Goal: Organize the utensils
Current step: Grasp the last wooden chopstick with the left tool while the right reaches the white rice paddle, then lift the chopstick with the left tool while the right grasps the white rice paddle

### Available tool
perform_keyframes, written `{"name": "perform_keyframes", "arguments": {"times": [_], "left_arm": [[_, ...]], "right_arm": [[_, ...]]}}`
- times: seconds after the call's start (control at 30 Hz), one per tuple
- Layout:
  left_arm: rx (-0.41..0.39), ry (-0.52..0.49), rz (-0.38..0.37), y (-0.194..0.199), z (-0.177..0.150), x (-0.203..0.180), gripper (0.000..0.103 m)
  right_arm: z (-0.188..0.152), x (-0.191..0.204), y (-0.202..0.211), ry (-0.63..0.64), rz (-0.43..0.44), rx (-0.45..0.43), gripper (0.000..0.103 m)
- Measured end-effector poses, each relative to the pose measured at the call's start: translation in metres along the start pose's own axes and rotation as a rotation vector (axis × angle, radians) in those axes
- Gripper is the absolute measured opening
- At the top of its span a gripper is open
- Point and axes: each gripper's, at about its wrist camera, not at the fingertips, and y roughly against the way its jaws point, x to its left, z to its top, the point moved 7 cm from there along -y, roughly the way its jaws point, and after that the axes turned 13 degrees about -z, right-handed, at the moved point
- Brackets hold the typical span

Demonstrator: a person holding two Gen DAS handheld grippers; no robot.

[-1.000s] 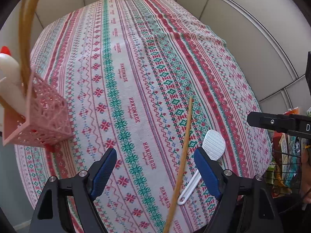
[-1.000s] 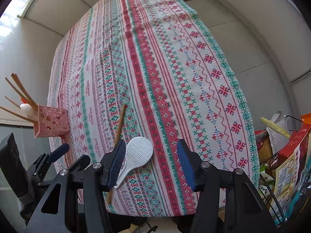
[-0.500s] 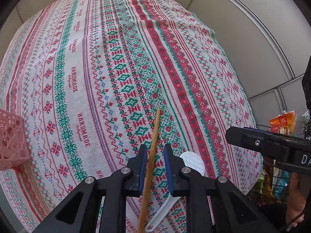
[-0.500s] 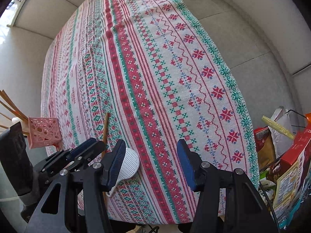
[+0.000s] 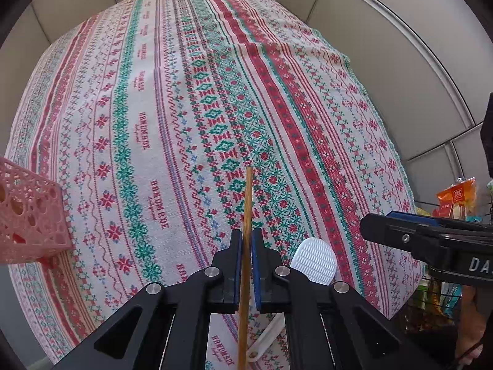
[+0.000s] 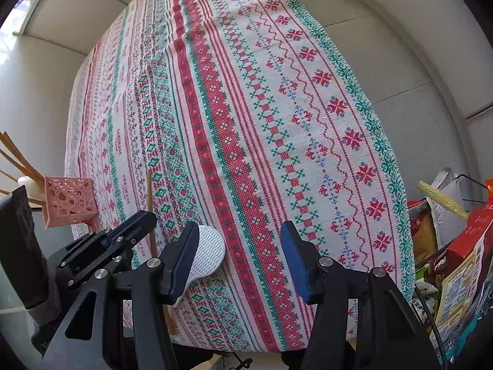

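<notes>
While the left tool (image 5: 246,248) is clamped narrow on the wooden chopstick (image 5: 247,203), its blue pads pressed to the stick on both sides, the grasp step is judged done and the lift not yet begun, since the stick looks to lie flat on the table (image 5: 191,98). The chopstick's long axis is seen running straight away from the left tool, far tip pointed up the cloth's stripes, near end passing back under the tool body. Just beside it on the right, the white rice paddle (image 6: 209,254) is seen flat, ribbed head pointed away, handle toward the near table edge. The right tool (image 6: 240,243) is held about half wide with nothing gripped, the paddle head partly behind its left finger. Well to the left, the pink holder (image 6: 69,200) is already loaded with several sticks. Left to do, as judged: chopstick and paddle to be dropped into the holder.
</notes>
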Motion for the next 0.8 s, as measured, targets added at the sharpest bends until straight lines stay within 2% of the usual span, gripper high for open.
{"name": "perform_keyframes", "arguments": {"times": [0.27, 0.5, 0.6, 0.73, 0.8], "left_arm": [[-0.073, 0.009, -0.015, 0.047, -0.013, 0.023, 0.006], [-0.108, 0.022, -0.013, 0.066, -0.023, 0.037, 0.006], [-0.118, 0.026, -0.010, 0.070, -0.025, 0.045, 0.006], [-0.125, 0.039, -0.006, 0.076, -0.029, 0.054, 0.006], [-0.129, 0.044, -0.004, 0.077, -0.030, 0.057, 0.006]], "right_arm": [[-0.013, 0.031, -0.017, 0.064, -0.010, 0.066, 0.058], [-0.024, 0.057, -0.032, 0.102, -0.054, 0.091, 0.058], [-0.028, 0.064, -0.040, 0.117, -0.100, 0.094, 0.058], [-0.031, 0.082, -0.043, 0.193, -0.202, 0.045, 0.060], [-0.033, 0.094, -0.044, 0.226, -0.250, 0.019, 0.055]]}}
